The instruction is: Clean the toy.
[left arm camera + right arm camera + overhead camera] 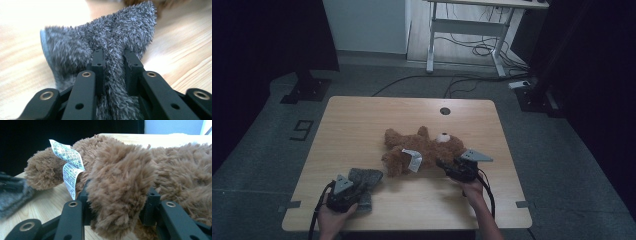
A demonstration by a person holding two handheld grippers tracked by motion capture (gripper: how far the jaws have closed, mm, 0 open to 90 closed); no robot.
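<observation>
My left tongs point(358, 186) were clenched on the grey cloth point(363, 181), which lay at the near left of the desk point(362, 125), just left of the bear's legs. In the left gripper view the two black jaws pinched a ridge of the fuzzy cloth point(110, 42) between them, so that it bunched up and fanned out beyond the tips, with pale wood on either side. My left hand point(331, 220) came in from the near edge, cable trailing down beside it.

My right tongs point(443, 164) were grasping the brown bear point(424, 147), which lay flat near the middle of the desk, its head toward the right and its legs toward the left. In the right gripper view a thick furry limb of the bear point(120, 182) filled the gap between the jaws, which pressed on it from both sides. The white printed tag point(68, 165) stuck out from the bear's body just left of that limb, folded in the middle, and a corner of the cloth showed at the far left edge. My right hand point(473, 190) held the tongs from the near right side.
</observation>
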